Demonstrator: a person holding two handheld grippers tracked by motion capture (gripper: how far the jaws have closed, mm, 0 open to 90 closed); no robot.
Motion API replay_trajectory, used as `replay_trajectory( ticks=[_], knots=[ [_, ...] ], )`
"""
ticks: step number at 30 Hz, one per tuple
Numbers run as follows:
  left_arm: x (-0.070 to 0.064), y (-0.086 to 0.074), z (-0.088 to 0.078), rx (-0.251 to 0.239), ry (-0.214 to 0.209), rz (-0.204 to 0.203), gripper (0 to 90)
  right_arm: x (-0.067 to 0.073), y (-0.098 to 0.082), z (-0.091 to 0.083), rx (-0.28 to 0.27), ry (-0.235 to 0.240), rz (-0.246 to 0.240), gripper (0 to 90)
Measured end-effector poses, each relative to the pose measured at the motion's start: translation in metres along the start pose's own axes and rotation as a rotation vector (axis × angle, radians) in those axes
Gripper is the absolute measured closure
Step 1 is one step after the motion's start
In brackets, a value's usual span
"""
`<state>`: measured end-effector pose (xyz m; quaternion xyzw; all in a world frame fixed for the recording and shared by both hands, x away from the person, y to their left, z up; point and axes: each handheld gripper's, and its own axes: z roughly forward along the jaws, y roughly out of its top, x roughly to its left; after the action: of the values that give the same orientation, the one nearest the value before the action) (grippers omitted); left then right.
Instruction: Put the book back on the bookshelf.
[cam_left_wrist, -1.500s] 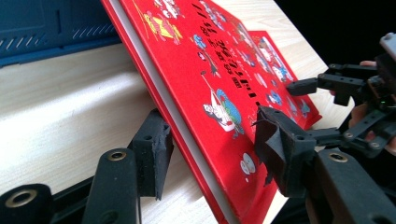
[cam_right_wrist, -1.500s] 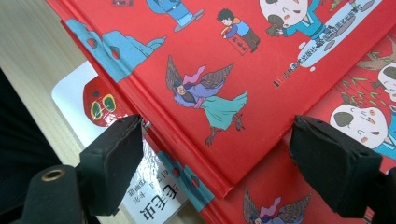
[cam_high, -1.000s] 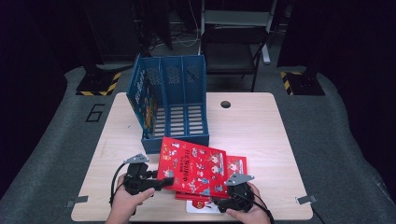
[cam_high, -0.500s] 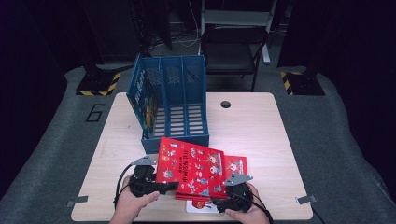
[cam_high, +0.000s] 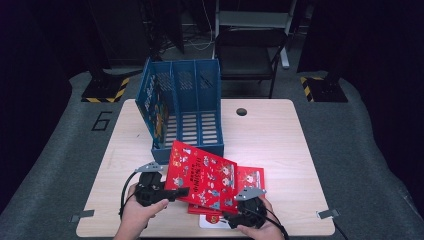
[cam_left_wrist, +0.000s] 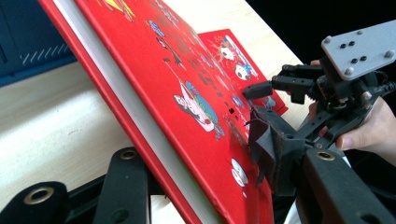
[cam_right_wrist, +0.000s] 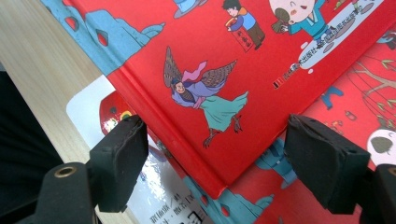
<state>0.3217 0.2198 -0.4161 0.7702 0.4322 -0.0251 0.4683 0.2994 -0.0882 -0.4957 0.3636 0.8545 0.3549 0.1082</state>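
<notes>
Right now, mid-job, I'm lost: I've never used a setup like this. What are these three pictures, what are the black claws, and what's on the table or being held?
There is no robot here. A person holds a two-jaw gripper in each hand. The high view looks down on the table from above. The other two pictures come from cameras riding on each gripper and looking along its jaws.

On the table stand a blue file rack and a pile of red picture books.

The left gripper has the tilted top book between its jaws, which have just been closing. I can't tell whether they pinch it yet.

The right gripper is wide open at that book's corner and holds nothing.
</notes>
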Motion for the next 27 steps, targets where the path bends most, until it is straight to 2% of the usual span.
replay_trajectory(
  ticks=[1, 2, 5, 7, 8, 11, 15, 17, 19, 23, 24, 27],
  knots=[
    [-0.001, 0.001, -0.001, 0.002, -0.002, -0.002, 54.4, 0.000, 0.000, 0.000, 0.000, 0.003, -0.011, 21.6],
    [-0.002, 0.002, 0.000, -0.004, 0.001, 0.002, 55.0, 0.001, 0.001, 0.001, 0.002, 0.011, 0.010, 21.6],
    [-0.003, 0.004, -0.001, -0.011, 0.007, 0.001, 56.3, 0.002, 0.002, 0.002, 0.003, 0.009, 0.013, 21.6],
    [-0.003, 0.005, -0.003, -0.008, 0.008, -0.009, 56.9, 0.002, 0.002, 0.002, -0.010, 0.016, -0.001, 22.0],
    [-0.002, 0.006, -0.002, -0.015, 0.014, -0.010, 57.1, 0.004, 0.003, 0.002, 0.002, 0.023, 0.018, 22.1],
    [-0.001, 0.009, -0.004, -0.004, 0.010, -0.022, 57.5, 0.003, 0.003, 0.003, -0.009, 0.021, 0.006, 23.0],
    [-0.003, 0.014, -0.005, 0.000, 0.025, -0.020, 57.5, 0.003, 0.003, 0.004, -0.011, 0.029, 0.004, 23.8],
    [-0.004, 0.017, -0.005, -0.005, 0.042, -0.023, 59.6, 0.003, 0.004, 0.004, -0.012, 0.052, -0.001, 23.8],
    [-0.004, 0.020, -0.006, -0.005, 0.048, -0.025, 61.5, 0.003, 0.004, 0.005, -0.012, 0.050, -0.009, 23.8],
    [-0.003, 0.025, -0.009, -0.004, 0.056, -0.036, 63.7, 0.003, 0.005, 0.006, -0.020, 0.094, -0.011, 23.8],
    [-0.003, 0.026, -0.010, -0.002, 0.056, -0.036, 64.1, 0.004, 0.005, 0.006, -0.021, 0.117, 0.003, 24.1],
    [0.000, 0.028, -0.012, -0.001, 0.056, -0.041, 65.4, 0.003, 0.005, 0.007, -0.022, 0.141, 0.001, 25.4]
  ],
)
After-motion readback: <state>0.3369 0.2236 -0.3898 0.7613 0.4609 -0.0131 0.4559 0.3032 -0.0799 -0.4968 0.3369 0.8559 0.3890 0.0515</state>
